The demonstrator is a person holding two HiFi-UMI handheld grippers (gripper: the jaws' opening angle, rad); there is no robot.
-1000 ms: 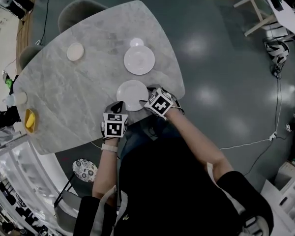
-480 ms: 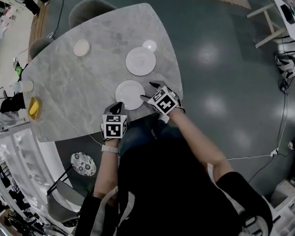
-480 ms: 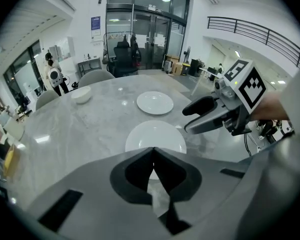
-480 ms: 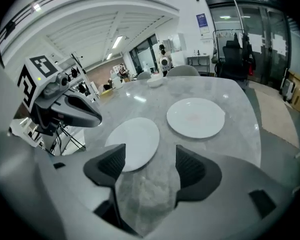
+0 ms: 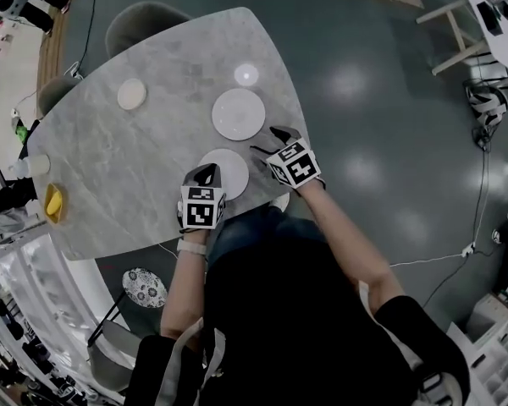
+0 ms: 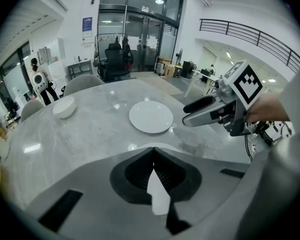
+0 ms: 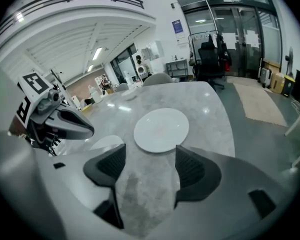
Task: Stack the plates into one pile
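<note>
Left gripper (image 6: 154, 166): jaws pinched on the rim of the near plate (image 5: 229, 169). Right gripper (image 7: 150, 160): jaws spread wide, only worktop (image 5: 144, 159) between them. The far plate (image 7: 161, 129) lies flat just ahead. Keep the near plate level, steady its free rim with the right gripper if it sags, centre it over the far plate, lower, then release. The bowl (image 6: 64, 107) at far left looks empty.

On the grey marble tabletop (image 5: 110, 159) a white far plate (image 5: 238, 113) lies just beyond a near plate (image 5: 230, 167), whose left rim the left claw (image 5: 205, 174) covers, while the right claw (image 5: 267, 140) hangs spread just right of both plates and a small pale bowl (image 5: 132, 94) sits well off to the left.
</note>
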